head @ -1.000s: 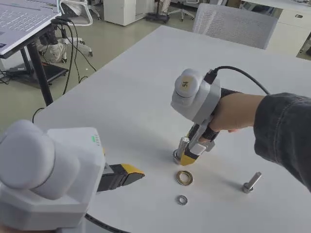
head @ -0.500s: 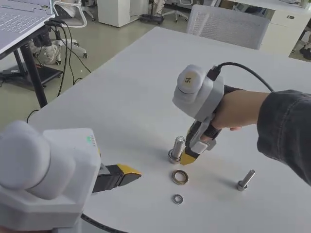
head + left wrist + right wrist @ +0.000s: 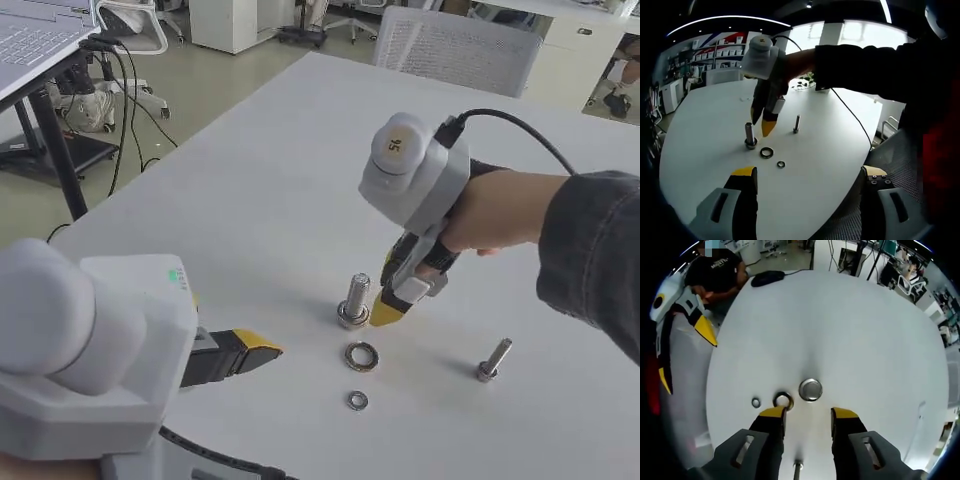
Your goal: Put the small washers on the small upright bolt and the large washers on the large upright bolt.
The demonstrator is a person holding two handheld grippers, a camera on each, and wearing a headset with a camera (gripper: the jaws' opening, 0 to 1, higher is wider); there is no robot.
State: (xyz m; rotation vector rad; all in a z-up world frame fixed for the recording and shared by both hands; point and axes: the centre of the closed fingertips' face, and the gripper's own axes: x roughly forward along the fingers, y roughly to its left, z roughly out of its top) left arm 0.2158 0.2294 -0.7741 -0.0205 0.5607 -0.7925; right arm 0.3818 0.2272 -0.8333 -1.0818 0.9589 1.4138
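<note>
Large washer point(image 3: 361, 356) lies flat on the white table point(image 3: 250, 200), just beside the foot of the large upright bolt point(image 3: 355, 295). The small washer point(image 3: 357, 400) lies a little nearer the person, and the small upright bolt point(image 3: 492, 360) stands well apart on the right gripper's side. The right gripper point(image 3: 388, 312) hovers with its yellow tips beside the large upright bolt, its jaws apart and empty. The step in hand looks like fetching a washer. The next move calls for shifting onto the large washer, pinching its thin rim off the tabletop, then lifting it clear over the bolt's top to thread it. The left gripper point(image 3: 245, 350) hangs low near the table's near edge, its jaws wide apart and empty. All the parts sit well inside the table's edges with open surface around them, so the likeliest thing to knock is the bolt itself.
</note>
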